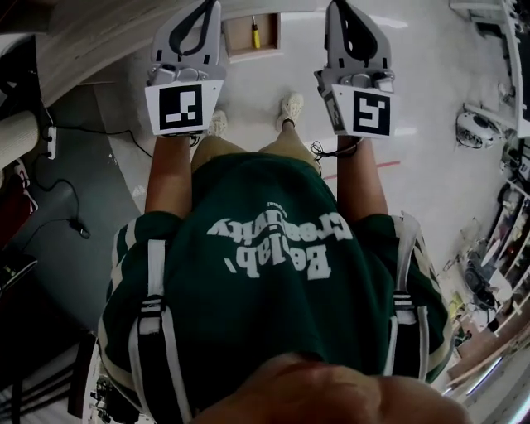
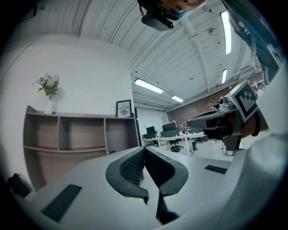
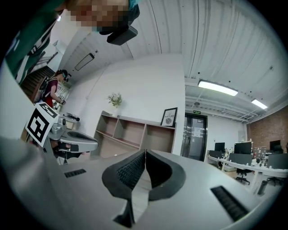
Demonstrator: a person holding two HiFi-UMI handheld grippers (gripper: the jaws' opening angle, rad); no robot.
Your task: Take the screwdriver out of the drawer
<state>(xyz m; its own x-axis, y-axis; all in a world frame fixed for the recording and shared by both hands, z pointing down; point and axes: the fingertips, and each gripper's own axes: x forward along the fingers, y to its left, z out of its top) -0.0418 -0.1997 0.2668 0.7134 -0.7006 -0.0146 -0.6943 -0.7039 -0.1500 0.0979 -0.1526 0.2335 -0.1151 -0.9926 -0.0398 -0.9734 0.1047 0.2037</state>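
Note:
In the head view a small open drawer (image 1: pixel 238 38) with a wooden inside shows at the top, between my two grippers. A screwdriver (image 1: pixel 255 33) with a yellow handle lies in it. My left gripper (image 1: pixel 207 7) is held out level to the left of the drawer, and my right gripper (image 1: pixel 338 7) to its right; both are above the floor and apart from the drawer. In the left gripper view the left gripper (image 2: pixel 144 151) has its jaws pressed together with nothing between them. The right gripper (image 3: pixel 145 153) looks the same in its own view.
A low open shelf unit (image 2: pixel 81 134) stands against the white wall, with a vase of flowers (image 2: pixel 48 87) and a framed picture (image 2: pixel 123 108) on top. Office desks and chairs (image 2: pixel 173 134) lie beyond. Cables (image 1: pixel 74 224) trail over the dark floor at left. Another person (image 3: pixel 54 90) stands at the far left.

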